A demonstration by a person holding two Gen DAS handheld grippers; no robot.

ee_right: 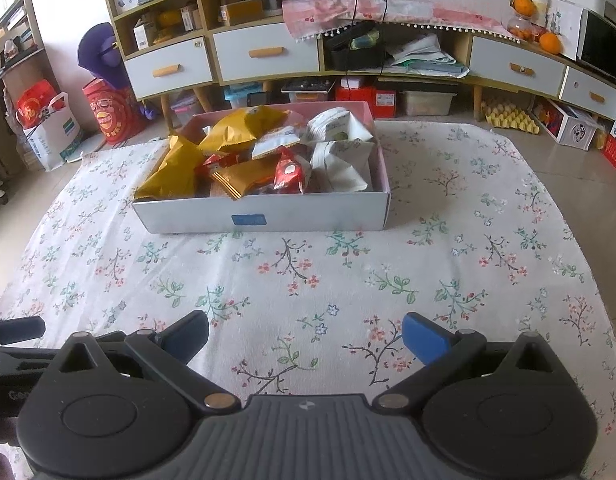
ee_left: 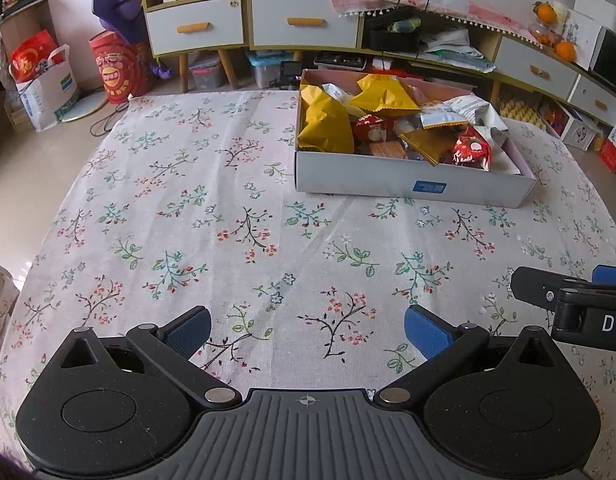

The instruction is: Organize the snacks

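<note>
A white cardboard box (ee_left: 411, 182) with a pink inside stands on the floral tablecloth, far right in the left wrist view and centre-left in the right wrist view (ee_right: 308, 212). It holds several snack packs: yellow bags (ee_left: 325, 124) (ee_right: 236, 128), red packets (ee_left: 469, 150) (ee_right: 288, 174) and white packs (ee_right: 339, 148). My left gripper (ee_left: 307, 330) is open and empty, low over the cloth, well short of the box. My right gripper (ee_right: 306, 336) is open and empty too. The right gripper's body shows at the right edge of the left wrist view (ee_left: 575, 304).
The floral tablecloth (ee_left: 188, 220) covers the table. Beyond its far edge stand white-drawered cabinets (ee_right: 264, 54), storage bins, a red drum (ee_left: 120, 68), bags (ee_left: 44, 84) and oranges (ee_right: 547, 42).
</note>
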